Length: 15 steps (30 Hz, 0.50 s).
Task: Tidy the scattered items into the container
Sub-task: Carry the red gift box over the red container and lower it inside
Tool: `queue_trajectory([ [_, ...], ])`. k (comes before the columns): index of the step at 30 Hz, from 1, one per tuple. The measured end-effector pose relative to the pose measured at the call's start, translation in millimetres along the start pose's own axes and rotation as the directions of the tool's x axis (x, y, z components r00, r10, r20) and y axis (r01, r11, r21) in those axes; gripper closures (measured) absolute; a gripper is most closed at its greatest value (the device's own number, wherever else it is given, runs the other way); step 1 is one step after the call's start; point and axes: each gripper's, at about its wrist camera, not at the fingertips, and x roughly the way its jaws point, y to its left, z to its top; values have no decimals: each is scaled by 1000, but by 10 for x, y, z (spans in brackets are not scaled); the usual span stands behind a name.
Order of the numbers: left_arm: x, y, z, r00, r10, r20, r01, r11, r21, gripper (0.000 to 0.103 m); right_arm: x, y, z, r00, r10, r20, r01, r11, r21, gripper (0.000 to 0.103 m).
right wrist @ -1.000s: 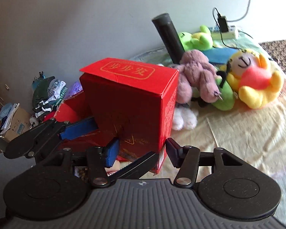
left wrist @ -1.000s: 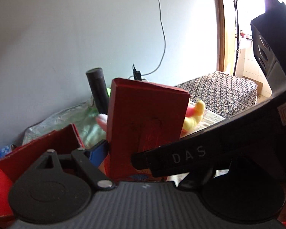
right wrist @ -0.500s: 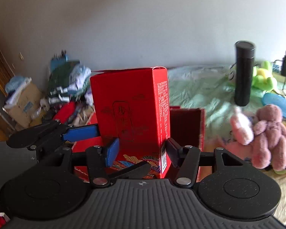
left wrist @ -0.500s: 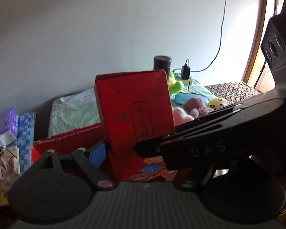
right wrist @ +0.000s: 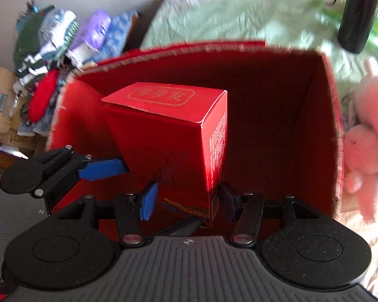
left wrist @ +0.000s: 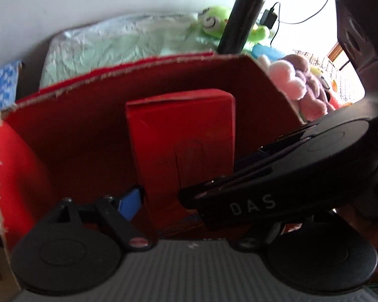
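Observation:
A tall red box (right wrist: 168,136) with gold lettering on its top hangs inside the open red carton (right wrist: 315,125), below the carton's rim (left wrist: 138,68). My right gripper (right wrist: 187,200) is shut on the red box's lower end, one pad on each side. My left gripper (left wrist: 163,201) grips the same red box (left wrist: 181,146) crosswise; its blue finger (right wrist: 100,167) presses the box's left face. In the left wrist view, the right gripper's black body hides the left gripper's other finger.
A black flask (right wrist: 357,12) and a green frog plush (left wrist: 211,22) stand behind the carton on a pale green sheet. Pink plush toys (right wrist: 370,125) lie against its right wall. Clothes (right wrist: 50,37) and a cardboard box (right wrist: 0,95) pile up at the left.
Both grippers carried the red box away from the plush toys to the carton and tipped downward. The box has gone from above the carton's rim to inside it.

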Motion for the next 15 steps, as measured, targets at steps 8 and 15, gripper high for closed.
queue_trajectory([
  [8, 235, 159, 95, 989, -104, -108, 91, 988, -123, 25, -1, -15, 8, 996, -79, 34, 80, 996, -36, 39],
  [15, 313, 221, 196, 988, -48, -147, 25, 987, -156, 22, -362, -193, -176, 979, -32, 200, 35, 999, -13, 43],
])
